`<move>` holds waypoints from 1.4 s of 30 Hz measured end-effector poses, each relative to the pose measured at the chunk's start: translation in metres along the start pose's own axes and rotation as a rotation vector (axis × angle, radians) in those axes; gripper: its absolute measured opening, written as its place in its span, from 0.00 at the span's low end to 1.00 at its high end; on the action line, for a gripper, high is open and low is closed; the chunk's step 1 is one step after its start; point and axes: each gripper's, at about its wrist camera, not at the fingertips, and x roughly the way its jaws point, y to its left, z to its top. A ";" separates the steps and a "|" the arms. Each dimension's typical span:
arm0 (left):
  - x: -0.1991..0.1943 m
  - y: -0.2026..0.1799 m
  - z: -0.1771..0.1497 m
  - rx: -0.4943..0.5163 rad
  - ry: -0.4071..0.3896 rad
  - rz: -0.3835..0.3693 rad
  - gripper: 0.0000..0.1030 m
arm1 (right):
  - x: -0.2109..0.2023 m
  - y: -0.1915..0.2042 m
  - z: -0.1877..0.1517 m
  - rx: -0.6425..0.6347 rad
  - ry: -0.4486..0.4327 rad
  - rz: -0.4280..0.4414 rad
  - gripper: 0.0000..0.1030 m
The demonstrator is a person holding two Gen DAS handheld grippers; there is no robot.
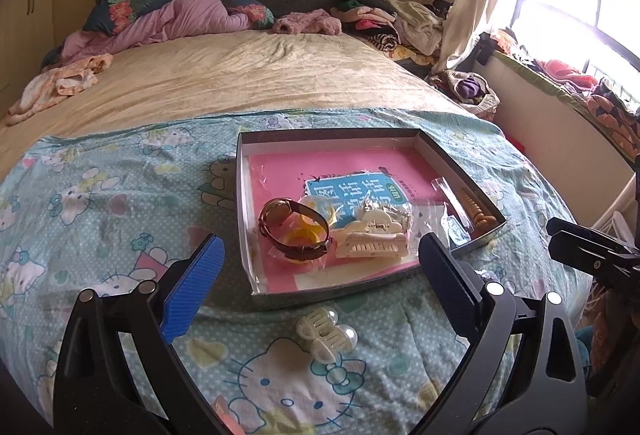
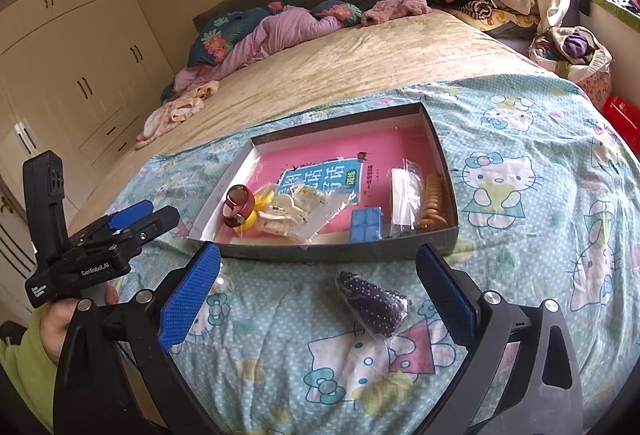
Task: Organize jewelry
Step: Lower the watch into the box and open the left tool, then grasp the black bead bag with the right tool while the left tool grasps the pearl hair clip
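Both tongs gape empty: my left tongs [image 1: 316, 291] over the pearl clip [image 1: 326, 335], right tongs [image 2: 318, 291] over the dark beaded pouch [image 2: 372, 305], both near the box [image 2: 340, 259]. Soft bed quilt [image 2: 520, 235]; clip may skid.

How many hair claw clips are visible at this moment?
2. A large cream claw clip lies in the box, right of the watch. A small pearl claw clip lies on the bedspread before the box. Others may hide under the plastic bags.

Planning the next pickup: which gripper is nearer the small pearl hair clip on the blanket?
Left. The left gripper hangs open right over the pearl hair clip; the right gripper is off to its right, over a dark beaded item.
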 end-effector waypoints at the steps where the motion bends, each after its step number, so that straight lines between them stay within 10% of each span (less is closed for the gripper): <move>1: 0.001 0.000 -0.002 0.002 0.003 0.000 0.88 | 0.002 -0.001 -0.002 -0.003 0.009 -0.009 0.95; 28: 0.049 0.010 -0.068 -0.020 0.217 -0.009 0.88 | 0.107 -0.018 -0.037 -0.162 0.268 -0.208 0.94; 36: 0.063 -0.002 -0.068 0.007 0.205 0.010 0.88 | 0.106 -0.019 -0.040 -0.173 0.230 -0.180 0.62; 42: 0.063 -0.014 -0.069 0.065 0.180 0.016 0.36 | 0.092 -0.015 -0.039 -0.137 0.214 -0.069 0.60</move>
